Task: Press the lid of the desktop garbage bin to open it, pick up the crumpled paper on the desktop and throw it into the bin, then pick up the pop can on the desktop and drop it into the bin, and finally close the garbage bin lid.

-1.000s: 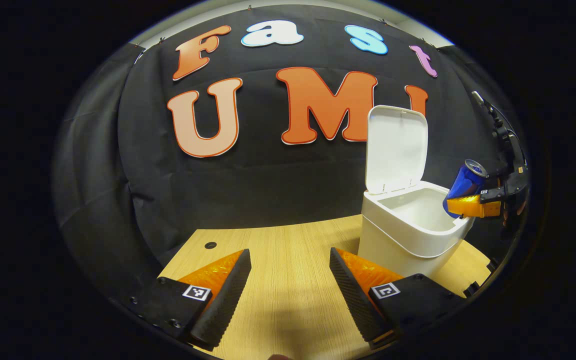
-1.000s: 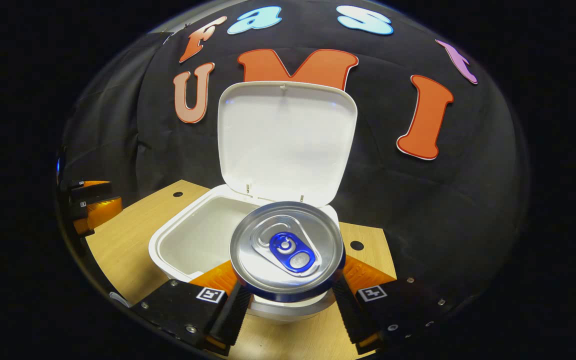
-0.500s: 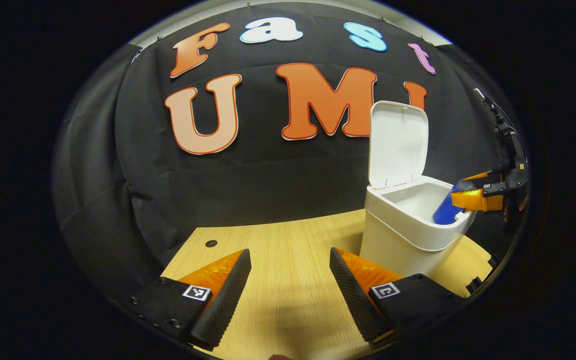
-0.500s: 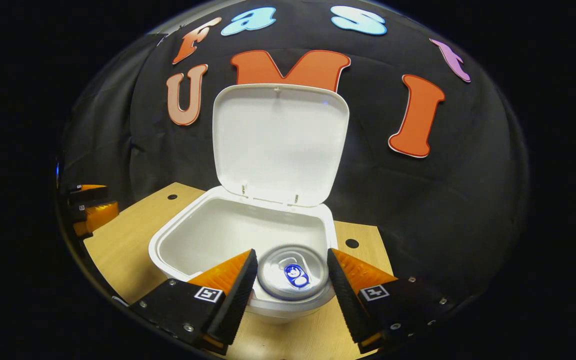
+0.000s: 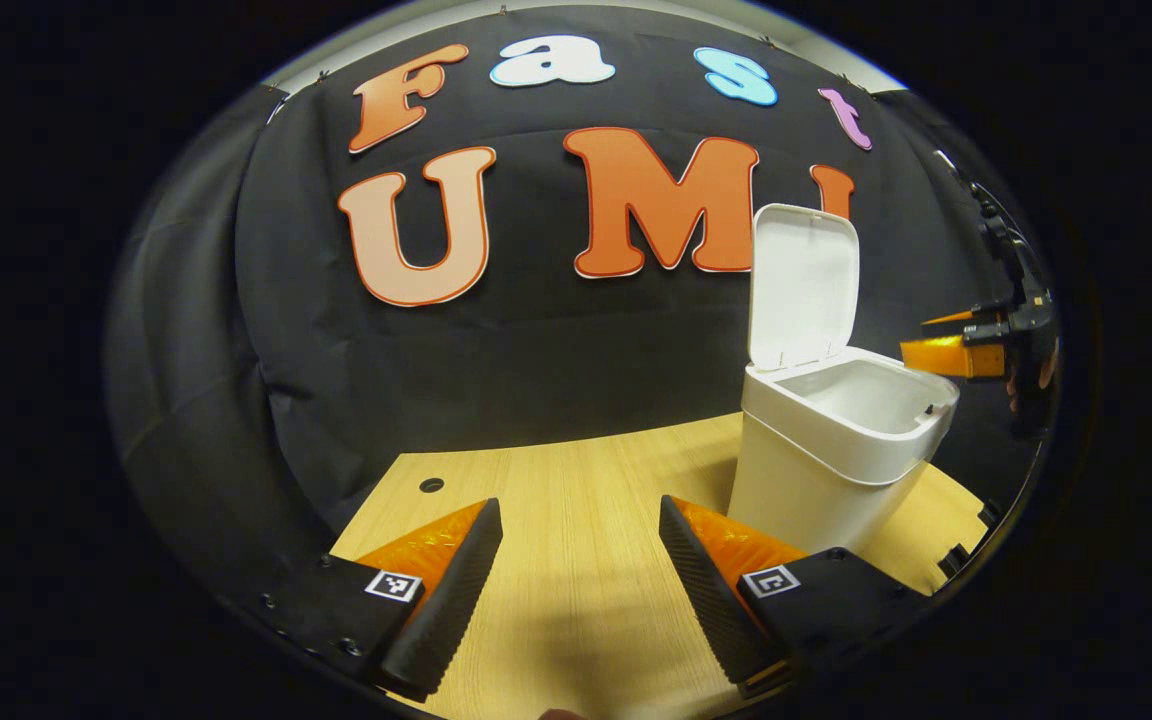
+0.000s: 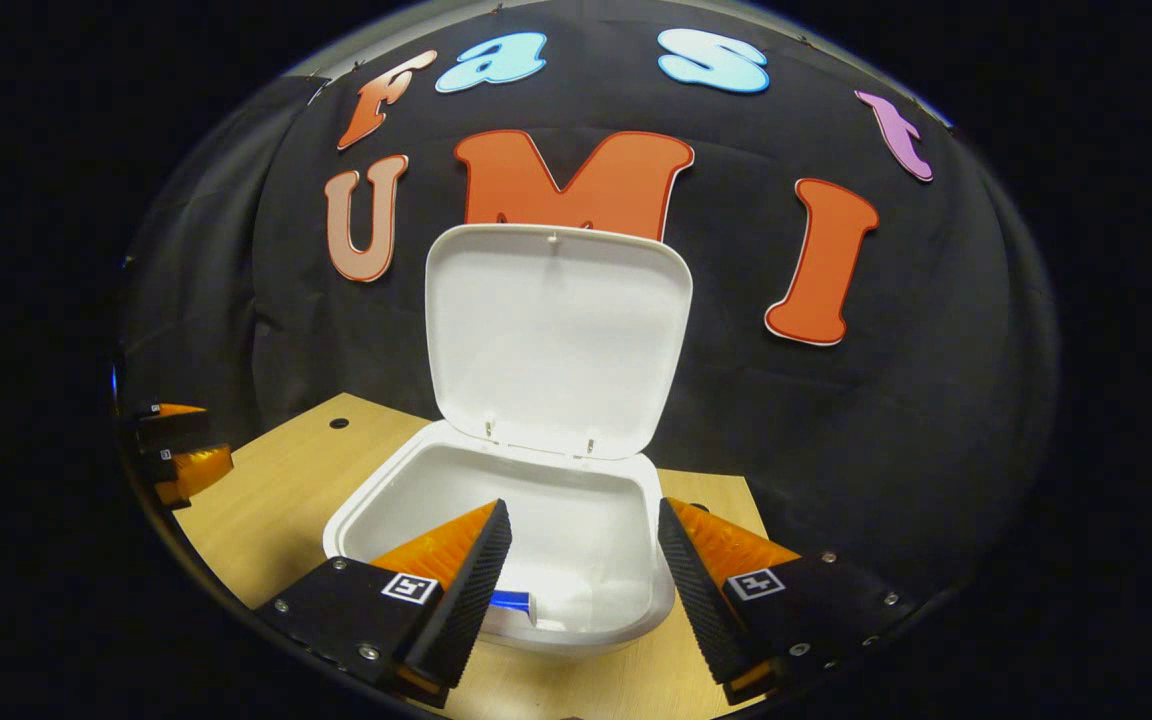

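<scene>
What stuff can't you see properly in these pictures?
- Pop can: in the right gripper view just a sliver shows inside the bin; the right gripper finger covers the rest.
- Crumpled paper: the bin's walls hide the bottom, so I can't tell if it's inside.
- Bin's inside, left gripper view: the rim blocks it.
- Right gripper, left gripper view: small at the edge, partly cut off.

A black cloth wall [image 5: 536,340] backs the booth. The light wooden tabletop [image 5: 576,500] has round holes [image 5: 431,485].
</scene>
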